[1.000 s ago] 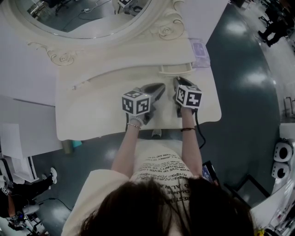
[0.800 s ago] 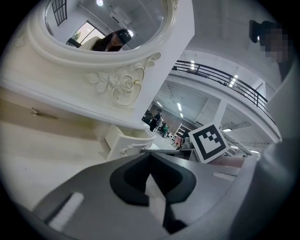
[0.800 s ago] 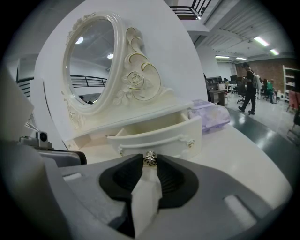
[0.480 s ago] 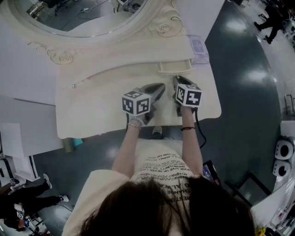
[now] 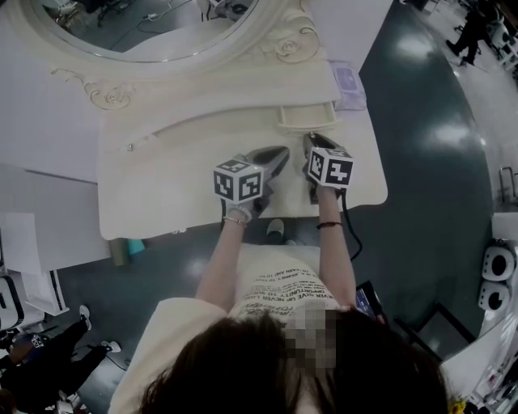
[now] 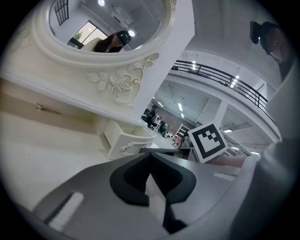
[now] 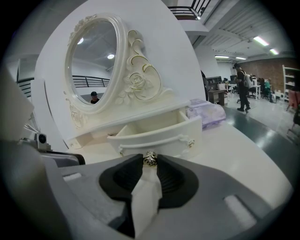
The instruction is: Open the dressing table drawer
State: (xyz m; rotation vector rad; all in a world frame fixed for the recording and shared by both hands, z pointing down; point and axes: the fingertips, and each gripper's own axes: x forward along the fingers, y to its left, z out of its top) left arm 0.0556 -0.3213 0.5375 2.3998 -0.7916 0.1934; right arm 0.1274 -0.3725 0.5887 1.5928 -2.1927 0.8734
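Observation:
The cream dressing table (image 5: 174, 190) has a small drawer (image 5: 307, 120) at the right under the mirror shelf, and it stands pulled out. In the right gripper view its front (image 7: 161, 138) and hollow inside face me. My right gripper (image 7: 150, 160) is shut on the drawer's metal knob (image 7: 150, 158), which sits between the jaw tips. In the head view the right gripper (image 5: 312, 141) reaches the drawer front. My left gripper (image 5: 282, 151) hovers over the tabletop just left of it, jaws together and holding nothing. In the left gripper view (image 6: 150, 153) the drawer (image 6: 124, 140) lies ahead.
The oval mirror (image 5: 146, 24) in its carved frame rises behind the table. A purple packet (image 5: 350, 85) lies at the table's far right corner. A second, shut drawer with a small knob (image 5: 129, 147) is at the left. Dark floor surrounds the table, and a person stands at the lower left (image 5: 48, 356).
Both grippers and the drawer have stayed where they were. Only the person on the floor at lower left has shifted.

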